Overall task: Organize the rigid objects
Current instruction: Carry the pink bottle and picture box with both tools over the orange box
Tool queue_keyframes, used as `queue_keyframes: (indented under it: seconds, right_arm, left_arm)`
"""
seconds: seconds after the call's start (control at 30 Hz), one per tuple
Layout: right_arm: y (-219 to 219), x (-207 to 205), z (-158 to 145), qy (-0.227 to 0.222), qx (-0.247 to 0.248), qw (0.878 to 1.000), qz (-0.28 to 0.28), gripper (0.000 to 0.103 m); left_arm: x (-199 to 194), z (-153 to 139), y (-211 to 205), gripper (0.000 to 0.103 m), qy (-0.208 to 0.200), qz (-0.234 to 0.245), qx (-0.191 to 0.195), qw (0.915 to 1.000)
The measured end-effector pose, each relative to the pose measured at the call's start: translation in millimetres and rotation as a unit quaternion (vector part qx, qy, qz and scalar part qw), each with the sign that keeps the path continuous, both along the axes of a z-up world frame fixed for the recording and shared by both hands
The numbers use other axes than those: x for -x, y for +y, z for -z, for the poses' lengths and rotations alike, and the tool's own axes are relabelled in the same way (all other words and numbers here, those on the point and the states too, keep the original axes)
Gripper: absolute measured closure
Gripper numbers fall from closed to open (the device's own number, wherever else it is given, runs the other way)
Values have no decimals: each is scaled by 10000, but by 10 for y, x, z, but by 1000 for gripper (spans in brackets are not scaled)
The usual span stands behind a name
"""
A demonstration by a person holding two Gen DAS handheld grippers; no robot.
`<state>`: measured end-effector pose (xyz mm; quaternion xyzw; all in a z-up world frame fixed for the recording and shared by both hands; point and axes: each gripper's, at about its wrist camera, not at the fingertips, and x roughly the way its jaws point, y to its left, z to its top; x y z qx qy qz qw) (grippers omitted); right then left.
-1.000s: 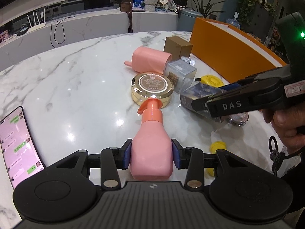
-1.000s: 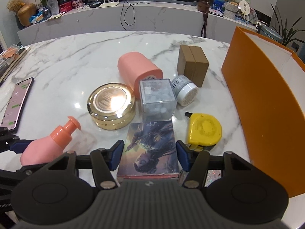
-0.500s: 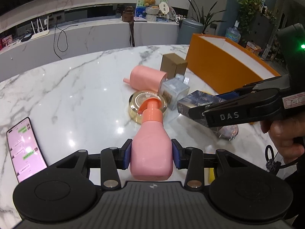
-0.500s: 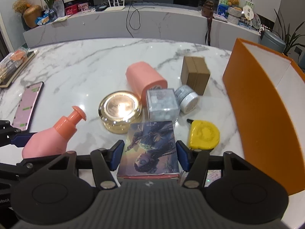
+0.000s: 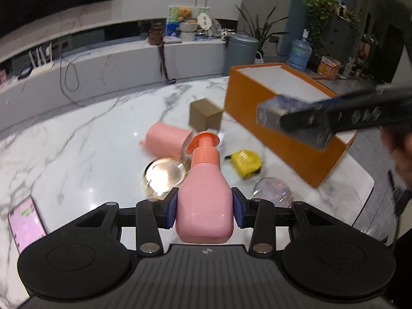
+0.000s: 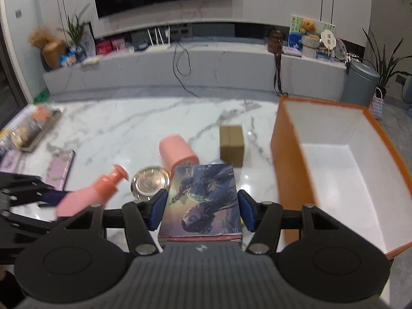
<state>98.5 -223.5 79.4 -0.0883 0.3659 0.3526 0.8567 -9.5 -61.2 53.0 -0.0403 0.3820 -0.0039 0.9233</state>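
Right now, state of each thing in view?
Left tongs: shut on pink pump bottle, off the table.
Right tongs: shut on flat box with illustrated cover.
Orange cardboard box: open, nothing visible inside.
Pink cylinder: lying on its side.
Brown carton: closed.
Smartphone: screen lit.

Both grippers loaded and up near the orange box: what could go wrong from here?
The left gripper grips the pink pump bottle only low on its smooth body; it might slip. The right gripper carries the illustrated box close to the orange box wall; it may clip the rim.
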Motion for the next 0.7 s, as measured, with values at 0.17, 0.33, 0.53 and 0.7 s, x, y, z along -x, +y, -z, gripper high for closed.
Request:
queue_keyframes:
  seconds: [0.17,0.33,0.53,0.7]
  right_arm:
    - [-468,-148,-405,-253,-289,9992,148,45]
    - [-864,-404,-709,-450,-501,9973,286,45]
    - [-1283,-757,-737,-371,-746,9959,355,45]
    - [-1572,-1068,-463,-31,-847,9937,728,45]
  left_arm:
    - [-233,-238,-378,55,-134,271,-3,9995]
    - [-543,-507,-749,55,-342,520,-51,9980]
    - [-980,-609,-1095,55,-264,700,-4,9972]
    - [-1350,-561,-1426,55,-163,888,-158,9958]
